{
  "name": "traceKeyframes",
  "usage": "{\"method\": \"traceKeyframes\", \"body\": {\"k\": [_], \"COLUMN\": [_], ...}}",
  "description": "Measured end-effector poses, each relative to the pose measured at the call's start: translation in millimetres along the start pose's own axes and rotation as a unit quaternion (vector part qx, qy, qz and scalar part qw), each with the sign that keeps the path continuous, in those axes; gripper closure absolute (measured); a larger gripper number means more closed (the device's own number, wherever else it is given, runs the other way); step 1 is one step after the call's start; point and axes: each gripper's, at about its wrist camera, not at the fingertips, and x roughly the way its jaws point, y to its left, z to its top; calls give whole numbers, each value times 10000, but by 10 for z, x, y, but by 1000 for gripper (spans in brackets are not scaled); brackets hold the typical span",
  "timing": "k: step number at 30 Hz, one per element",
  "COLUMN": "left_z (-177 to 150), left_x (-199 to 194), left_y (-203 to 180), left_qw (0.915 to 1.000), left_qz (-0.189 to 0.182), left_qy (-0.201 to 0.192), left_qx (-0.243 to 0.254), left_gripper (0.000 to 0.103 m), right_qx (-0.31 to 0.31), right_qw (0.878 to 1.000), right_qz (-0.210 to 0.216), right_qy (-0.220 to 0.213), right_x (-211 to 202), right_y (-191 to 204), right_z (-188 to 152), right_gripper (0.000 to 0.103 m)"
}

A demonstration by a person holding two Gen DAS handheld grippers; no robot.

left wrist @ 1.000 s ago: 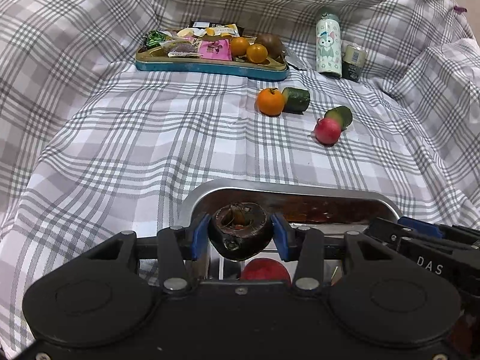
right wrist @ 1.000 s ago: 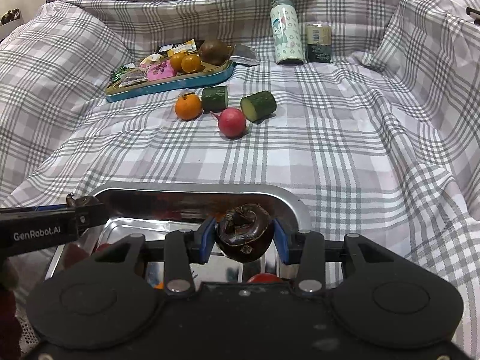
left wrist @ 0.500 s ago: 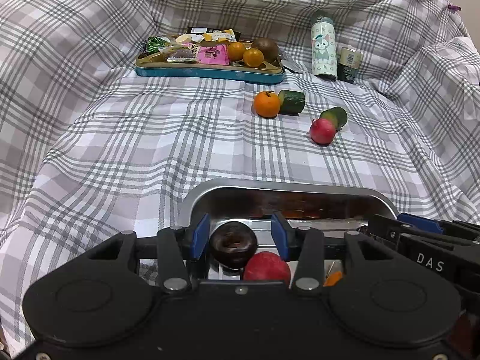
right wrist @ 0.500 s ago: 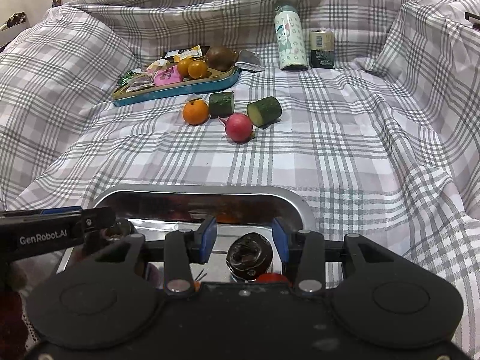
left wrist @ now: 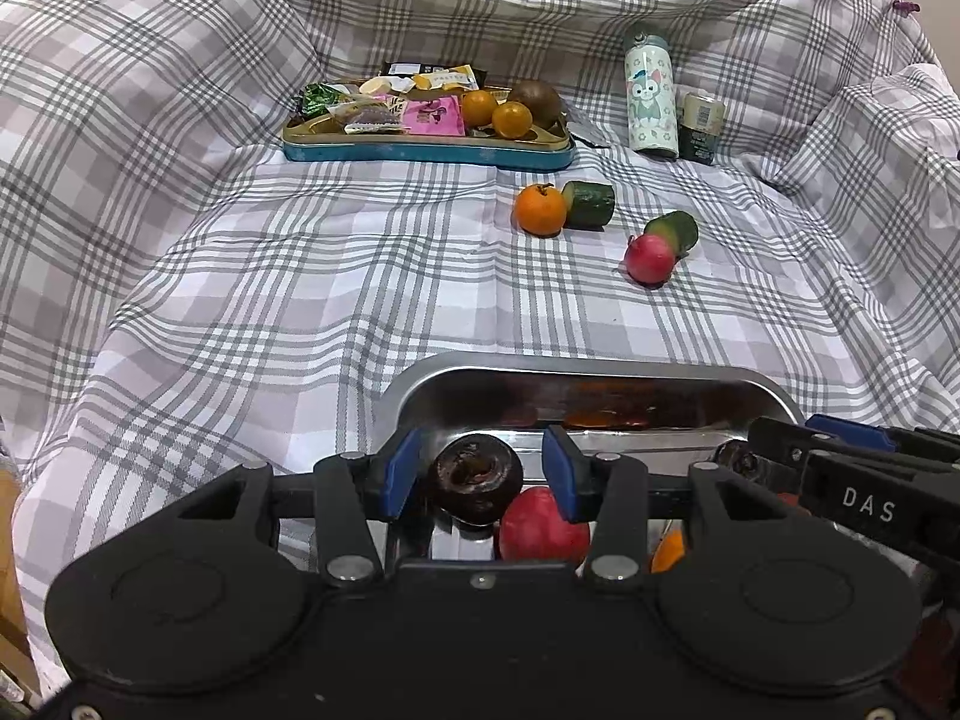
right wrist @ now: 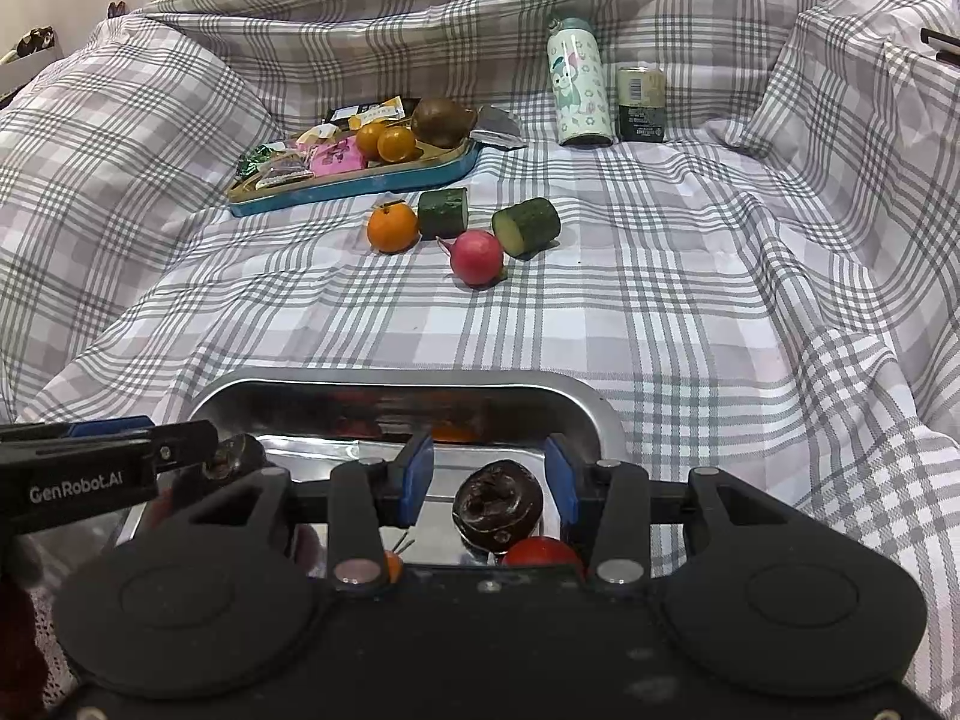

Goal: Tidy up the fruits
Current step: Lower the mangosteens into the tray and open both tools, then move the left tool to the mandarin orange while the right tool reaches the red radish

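Observation:
A steel tray [left wrist: 570, 363] [right wrist: 390, 378] lies close in front on the checked cloth. My left gripper [left wrist: 480, 468] stands open over it. A dark round fruit [left wrist: 477, 480] rests in the tray below its blue pads, beside a red fruit [left wrist: 543, 531]. My right gripper [right wrist: 487, 477] is open too, and a second dark fruit [right wrist: 498, 504] lies in the tray beneath it, clear of both pads. Farther out on the cloth are an orange [left wrist: 539, 210] [right wrist: 392, 227], two cucumber pieces [left wrist: 591, 203] [right wrist: 526, 225] and a red round fruit [left wrist: 648, 258] [right wrist: 477, 257].
A blue tray [left wrist: 420, 150] at the back holds snack packets, two small oranges and a brown fruit. A printed bottle [left wrist: 650, 99] and a small can [left wrist: 699, 126] stand to its right. The cloth rises in folds on all sides.
A second ago each gripper had a dark fruit between its pads. Both fruits now lie lower, in the steel tray, free of the pads.

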Motion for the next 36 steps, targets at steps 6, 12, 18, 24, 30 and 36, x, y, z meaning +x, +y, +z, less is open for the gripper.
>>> {"method": "traceKeyframes", "body": {"k": [6,12,18,24,30,36], "left_z": [95,284,545,782,971,1061], "left_x": [24,84,206,424,700,938], "left_y": [8,-35,-103,-164,-150,-187], "left_qw": [9999,9992,9974,9952,9963,9961], "left_qz": [32,74,73,113,-46,-129], "left_qy": [-71,-286,-509,-636,-493,-432], "left_qx": [75,269,500,741,703,763], "left_gripper": [50,50,50,50,51,50], "right_qx": [13,14,-37,-30,-102,-134], "right_qw": [10000,9997,9988,9981,9973,9974], "right_qz": [-52,-135,-253,-304,-356,-297], "right_qy": [-66,-197,-408,-536,-639,-638], "right_x": [25,109,222,371,557,779], "right_y": [-43,-104,-160,-240,-265,-261], "right_z": [49,205,435,661,840,926], "right_gripper": [60,60,60,60,60,60]}}
